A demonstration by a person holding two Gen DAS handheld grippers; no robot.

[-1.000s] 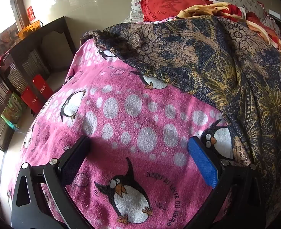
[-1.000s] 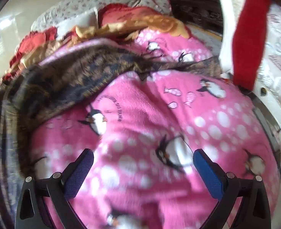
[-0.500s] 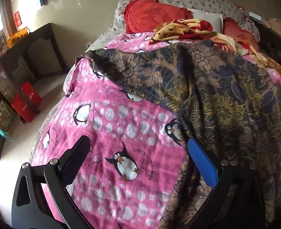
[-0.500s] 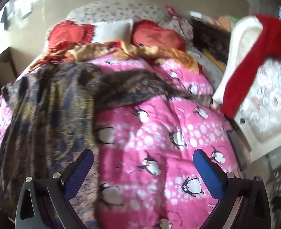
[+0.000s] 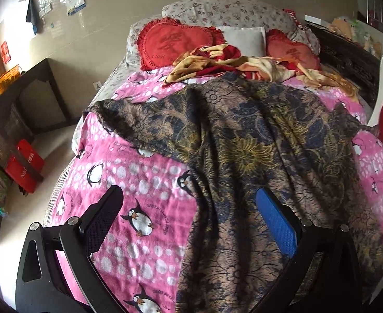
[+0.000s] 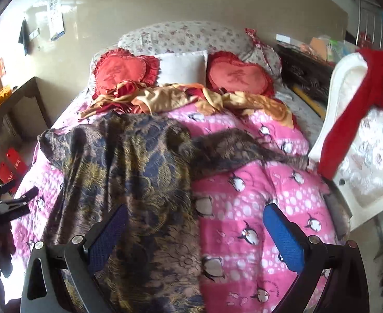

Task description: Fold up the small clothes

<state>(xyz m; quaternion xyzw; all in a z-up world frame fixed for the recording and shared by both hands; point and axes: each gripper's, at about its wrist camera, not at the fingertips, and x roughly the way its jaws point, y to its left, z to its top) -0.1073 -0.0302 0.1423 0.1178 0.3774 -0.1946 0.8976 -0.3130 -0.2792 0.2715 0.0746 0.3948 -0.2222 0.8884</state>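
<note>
A dark blue and gold floral garment (image 5: 243,151) lies spread flat on the pink penguin blanket (image 5: 129,172), sleeves out to both sides. It also shows in the right wrist view (image 6: 129,172) on the blanket (image 6: 259,208). My left gripper (image 5: 189,208) is open and empty, held above the garment's left lower edge. My right gripper (image 6: 196,224) is open and empty, above the garment's right edge. The left gripper (image 6: 17,200) shows at the left rim of the right wrist view.
A crumpled red and yellow cloth (image 5: 233,62) lies near the heart-shaped red cushions (image 5: 170,41) and pillows at the bed head. A dark table (image 5: 32,99) and red bags (image 5: 24,164) stand left of the bed. A white chair with a red cloth (image 6: 360,120) stands right.
Both grippers have pulled back and up from close over the blanket; the whole bed and the spread garment are in view now. Both stayed open and empty.
</note>
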